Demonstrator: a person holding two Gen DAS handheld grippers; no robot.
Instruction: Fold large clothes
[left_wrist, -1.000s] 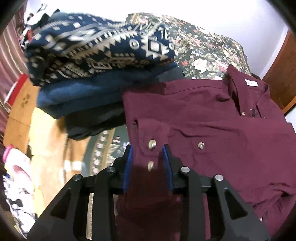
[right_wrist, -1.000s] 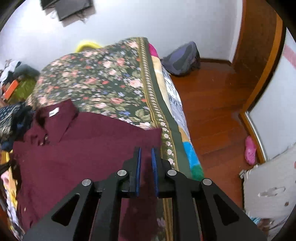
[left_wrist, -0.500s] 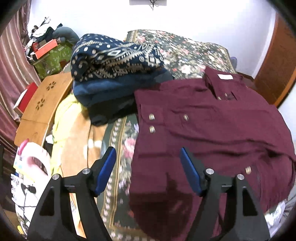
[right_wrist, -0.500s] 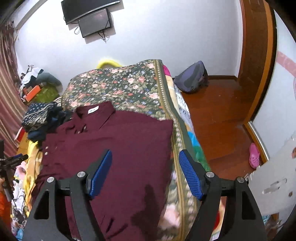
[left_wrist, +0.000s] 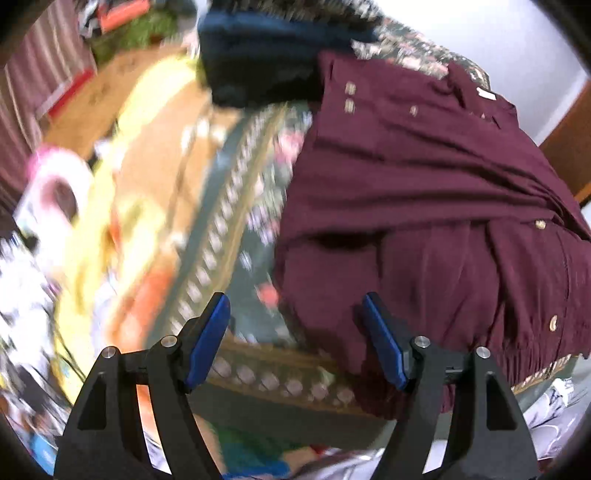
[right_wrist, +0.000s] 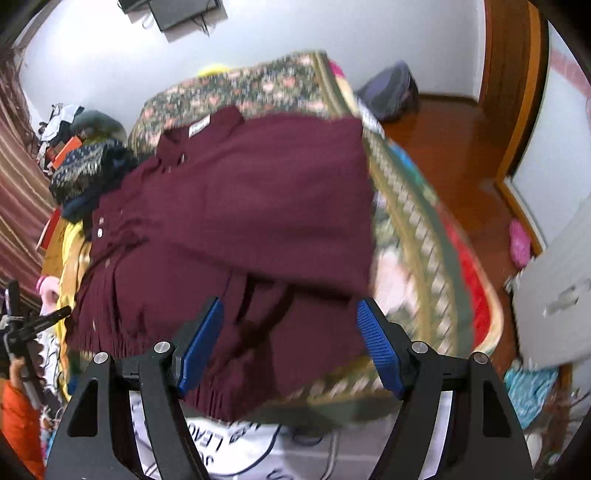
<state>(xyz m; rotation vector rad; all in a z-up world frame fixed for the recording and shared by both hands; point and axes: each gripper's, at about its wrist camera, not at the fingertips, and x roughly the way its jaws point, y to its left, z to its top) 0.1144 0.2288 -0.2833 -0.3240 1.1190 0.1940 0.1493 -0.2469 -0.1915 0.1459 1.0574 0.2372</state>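
Note:
A maroon button shirt (left_wrist: 424, 192) lies on the floral bedspread (left_wrist: 236, 229), sleeves folded in, collar at the far end, hem hanging over the near bed edge. It also shows in the right wrist view (right_wrist: 251, 206). My left gripper (left_wrist: 295, 339) is open and empty, above the shirt's lower left corner at the bed edge. My right gripper (right_wrist: 288, 343) is open and empty, above the shirt's lower right part near the hem.
A pile of dark blue folded clothes (left_wrist: 266, 48) sits beyond the shirt's left shoulder, seen also in the right wrist view (right_wrist: 88, 170). A wooden board (left_wrist: 110, 88) and clutter lie left of the bed. Wood floor (right_wrist: 454, 147) and a grey bag (right_wrist: 391, 92) are to the right.
Both grippers let go of the shirt's folded sides, opened wide, and drew back toward the near bed edge and the hem. Both views are blurred by motion now.

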